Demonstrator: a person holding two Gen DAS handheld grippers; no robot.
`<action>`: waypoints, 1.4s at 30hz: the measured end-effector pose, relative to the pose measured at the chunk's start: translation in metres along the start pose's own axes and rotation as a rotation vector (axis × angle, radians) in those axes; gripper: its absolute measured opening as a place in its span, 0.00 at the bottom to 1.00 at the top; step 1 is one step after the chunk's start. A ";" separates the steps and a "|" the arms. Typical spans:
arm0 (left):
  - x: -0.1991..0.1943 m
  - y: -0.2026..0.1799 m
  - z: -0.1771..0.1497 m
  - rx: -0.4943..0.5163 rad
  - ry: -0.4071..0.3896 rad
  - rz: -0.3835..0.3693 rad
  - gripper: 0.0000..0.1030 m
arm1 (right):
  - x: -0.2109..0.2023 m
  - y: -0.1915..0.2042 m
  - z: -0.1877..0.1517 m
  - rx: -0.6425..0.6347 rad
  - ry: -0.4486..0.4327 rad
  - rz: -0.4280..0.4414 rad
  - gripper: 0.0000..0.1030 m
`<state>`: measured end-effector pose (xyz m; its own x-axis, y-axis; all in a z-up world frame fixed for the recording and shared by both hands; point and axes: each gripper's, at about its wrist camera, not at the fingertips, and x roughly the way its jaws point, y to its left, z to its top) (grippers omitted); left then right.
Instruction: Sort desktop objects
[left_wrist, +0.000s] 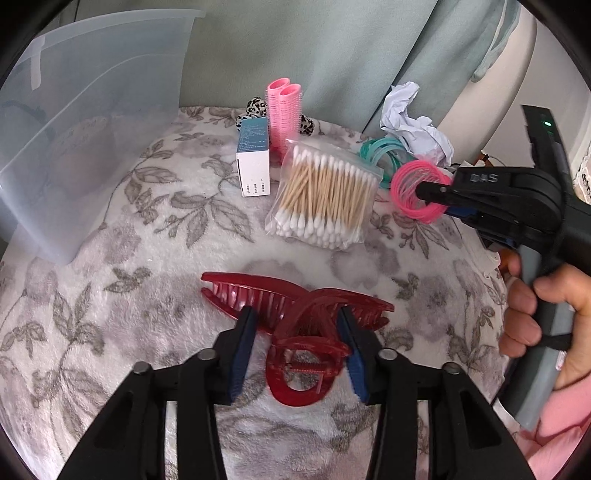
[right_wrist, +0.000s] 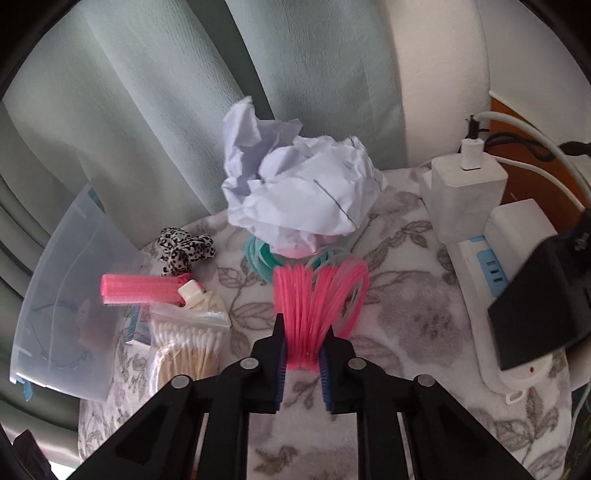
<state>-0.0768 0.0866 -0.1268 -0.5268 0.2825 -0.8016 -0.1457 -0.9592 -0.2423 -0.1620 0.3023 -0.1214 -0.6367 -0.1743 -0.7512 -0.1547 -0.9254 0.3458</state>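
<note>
We have both tools at work on the flower-patterned counter (left_wrist: 110, 280), each on its own hair item, which we read as picking two things to sort at once. Our right tool (right_wrist: 302, 354) is clamped on the near edge of the pink coil (right_wrist: 317, 306), its blue pads pressing the bunched loops from either side so the coil fans out beyond them; the coil sits just in front of the crumpled paper (right_wrist: 295, 192), with a teal coil (right_wrist: 258, 258) tucked under that paper. Our left tool (left_wrist: 295, 347) straddles the red claw clip (left_wrist: 295, 314), nearest us of all things seen from the left wrist; its pads stand at the clip's flanks, but we cannot tell whether they press it yet.

The one container is the clear bin (left_wrist: 88, 122), standing left of the paper, well apart from it. Its walls are frosted, and we make out only faint dark shapes inside, too dim to name. Between bin and paper lie the swab bag (left_wrist: 325, 199), a small box (left_wrist: 255, 162), pink rollers (left_wrist: 282, 110) and a spotted scrunchie (right_wrist: 184, 247), none of them in the bin.
</note>
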 end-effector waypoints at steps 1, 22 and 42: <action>-0.001 -0.001 0.000 0.001 0.001 0.003 0.37 | -0.005 0.000 -0.001 0.001 -0.004 0.009 0.15; -0.052 -0.001 -0.008 -0.019 -0.062 -0.032 0.37 | -0.126 0.020 -0.019 -0.030 -0.170 0.131 0.15; -0.141 -0.004 -0.008 -0.010 -0.245 -0.094 0.37 | -0.204 0.056 -0.037 -0.103 -0.294 0.182 0.15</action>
<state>0.0047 0.0509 -0.0173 -0.6986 0.3581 -0.6194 -0.1958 -0.9284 -0.3158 -0.0128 0.2731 0.0300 -0.8394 -0.2493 -0.4830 0.0491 -0.9197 0.3895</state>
